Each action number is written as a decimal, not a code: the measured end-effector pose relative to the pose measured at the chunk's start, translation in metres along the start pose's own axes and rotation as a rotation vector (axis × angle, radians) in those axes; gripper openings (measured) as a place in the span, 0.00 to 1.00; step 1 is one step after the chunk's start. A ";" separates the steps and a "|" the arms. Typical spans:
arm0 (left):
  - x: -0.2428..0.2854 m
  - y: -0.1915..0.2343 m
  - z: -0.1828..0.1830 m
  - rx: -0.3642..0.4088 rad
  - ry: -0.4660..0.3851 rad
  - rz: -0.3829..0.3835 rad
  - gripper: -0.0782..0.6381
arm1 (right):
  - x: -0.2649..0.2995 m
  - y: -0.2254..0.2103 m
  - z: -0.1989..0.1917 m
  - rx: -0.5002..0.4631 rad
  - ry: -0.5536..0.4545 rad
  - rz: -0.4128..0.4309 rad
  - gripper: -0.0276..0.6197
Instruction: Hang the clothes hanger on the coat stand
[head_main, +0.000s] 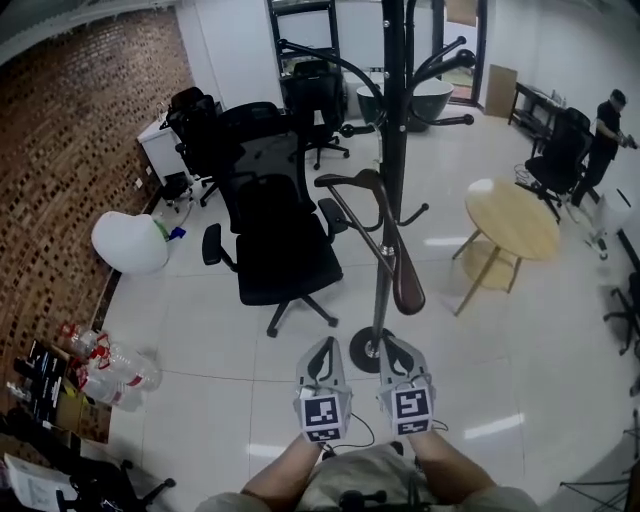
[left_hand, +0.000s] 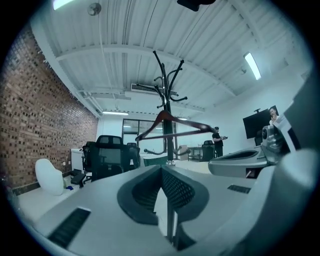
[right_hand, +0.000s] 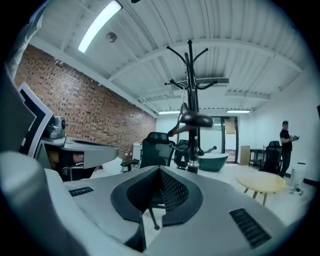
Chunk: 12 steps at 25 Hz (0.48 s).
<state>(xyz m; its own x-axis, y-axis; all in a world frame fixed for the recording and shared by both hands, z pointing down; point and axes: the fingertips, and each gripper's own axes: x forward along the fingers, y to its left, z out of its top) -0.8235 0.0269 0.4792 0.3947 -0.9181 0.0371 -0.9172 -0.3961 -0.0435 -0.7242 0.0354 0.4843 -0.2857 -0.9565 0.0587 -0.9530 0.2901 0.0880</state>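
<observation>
Dark brown wooden clothes hanger (head_main: 405, 280) is on the black coat stand (head_main: 393, 120), hooked by the pole below the top prongs, exact peg cannot tell. In the left gripper view the hanger (left_hand: 187, 121) hangs broadside across the stand (left_hand: 166, 102). In the right gripper view it (right_hand: 195, 119) shows end-on against the pole (right_hand: 190, 85).

Left gripper (head_main: 322, 345) and right gripper (head_main: 400, 345) sit side by side at the bottom of the head view, close to the stand's round base and well apart from the hanger. Left gripper (left_hand: 162, 170) has its jaws together with nothing between them. Right gripper (right_hand: 160, 170) is the same, jaws closed and empty.

Black office chair (head_main: 285, 240) is just left of the stand and a round wooden table (head_main: 515, 215) is to its right. Brick wall (head_main: 70, 150) is at far left, a white rounded object (head_main: 130, 243) and plastic bottles (head_main: 110, 365) on the floor near it. A person in dark clothes (head_main: 605, 125) stands at far right
</observation>
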 end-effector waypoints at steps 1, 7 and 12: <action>-0.005 -0.003 -0.014 -0.004 0.023 -0.001 0.13 | -0.005 0.003 -0.013 0.020 0.021 0.006 0.04; -0.021 -0.017 -0.048 0.017 0.072 -0.026 0.13 | -0.035 0.027 -0.059 0.065 0.105 0.050 0.04; -0.019 -0.012 -0.053 0.014 0.071 -0.018 0.13 | -0.027 0.018 -0.053 0.109 0.079 0.030 0.04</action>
<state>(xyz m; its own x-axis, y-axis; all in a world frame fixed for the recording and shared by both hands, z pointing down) -0.8227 0.0497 0.5315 0.4055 -0.9076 0.1088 -0.9091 -0.4128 -0.0557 -0.7281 0.0681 0.5370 -0.3090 -0.9410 0.1382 -0.9508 0.3089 -0.0229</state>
